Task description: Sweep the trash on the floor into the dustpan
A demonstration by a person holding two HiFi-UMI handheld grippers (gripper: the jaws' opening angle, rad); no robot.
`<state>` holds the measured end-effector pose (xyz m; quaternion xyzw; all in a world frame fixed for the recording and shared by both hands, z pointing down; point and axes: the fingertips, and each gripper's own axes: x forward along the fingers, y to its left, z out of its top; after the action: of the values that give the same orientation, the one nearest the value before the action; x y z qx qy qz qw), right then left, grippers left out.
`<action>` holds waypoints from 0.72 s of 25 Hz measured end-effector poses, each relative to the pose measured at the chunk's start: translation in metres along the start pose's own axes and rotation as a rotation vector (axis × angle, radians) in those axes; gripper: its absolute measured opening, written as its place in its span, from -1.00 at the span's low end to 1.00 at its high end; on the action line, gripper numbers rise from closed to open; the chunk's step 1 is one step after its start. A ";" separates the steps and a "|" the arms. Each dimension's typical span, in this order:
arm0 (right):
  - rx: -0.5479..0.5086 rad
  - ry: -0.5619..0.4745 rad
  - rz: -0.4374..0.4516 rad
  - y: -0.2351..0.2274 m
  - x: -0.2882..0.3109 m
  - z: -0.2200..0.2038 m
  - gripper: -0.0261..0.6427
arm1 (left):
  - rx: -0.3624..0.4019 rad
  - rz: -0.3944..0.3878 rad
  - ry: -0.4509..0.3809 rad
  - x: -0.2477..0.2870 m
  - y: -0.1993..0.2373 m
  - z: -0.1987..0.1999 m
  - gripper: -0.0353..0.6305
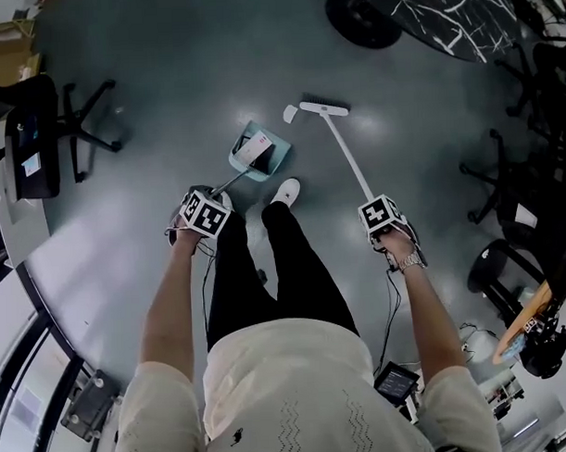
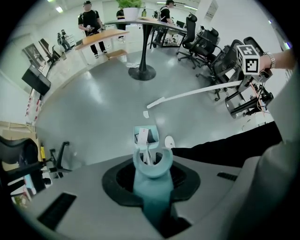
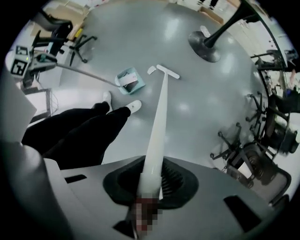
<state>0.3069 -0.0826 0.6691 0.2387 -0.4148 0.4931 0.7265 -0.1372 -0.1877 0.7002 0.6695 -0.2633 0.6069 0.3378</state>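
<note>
Teal handle [image 2: 151,187]: closest thing to the lens in the left gripper view, clenched in my left hand-held gripper [image 1: 205,214]. It ends in a C-shaped clip, and a thin grey rod [image 1: 233,179] runs on from it.
White stick [image 3: 157,131]: closest in the right gripper view, with my right hand-held gripper [image 1: 383,215] clamped around it.
Dustpan [image 1: 259,152]: teal and squarish, down on the glossy grey floor [image 1: 167,104], just ahead of my white shoe [image 1: 285,192].
Dustpan axis: the rod slants from my left hand forward and to the right. The pan's open side seems to face away from me.
Inside the dustpan: a white card [image 1: 253,151] and something dark [image 1: 268,159] beside it. I cannot tell what the dark piece is.
Broom [image 1: 347,153]: the long axis runs from my right hand forward and a little to the left. The narrow head [image 1: 324,107] lies crosswise on the floor, beyond the dustpan.
Scrap [image 1: 289,114]: white, on the floor just beside the head's left end, apart from the dustpan.
Head view alone: both of my arms and both marker cubes together.
Left gripper view alone: people [image 2: 89,21] standing by benches far across the room, and the broom seen side-on, reaching to my right hand.
Right gripper view alone: both of my shoes at once, and the rod's full run from the left cube [image 3: 18,67] to the pan.
</note>
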 end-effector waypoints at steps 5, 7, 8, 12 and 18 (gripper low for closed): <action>-0.163 0.023 -0.045 0.029 0.007 -0.014 -0.72 | 0.017 0.003 -0.003 0.002 0.003 0.008 -0.62; -0.200 0.039 -0.031 0.049 0.006 -0.022 -0.72 | 0.012 -0.004 -0.005 0.003 0.005 0.004 -0.62; -0.211 0.045 -0.012 0.061 0.004 -0.025 -0.72 | 0.009 -0.005 -0.004 0.003 0.007 0.001 -0.62; -0.203 0.070 0.135 0.116 -0.004 -0.040 -0.72 | 0.005 -0.005 0.001 0.002 0.009 -0.008 -0.62; -0.096 0.093 0.342 0.193 -0.031 -0.051 -0.72 | 0.024 -0.025 -0.011 0.007 0.022 -0.026 -0.62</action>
<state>0.1433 0.0168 0.6032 0.1065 -0.4386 0.5995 0.6610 -0.1693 -0.1808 0.7112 0.6802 -0.2495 0.6018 0.3358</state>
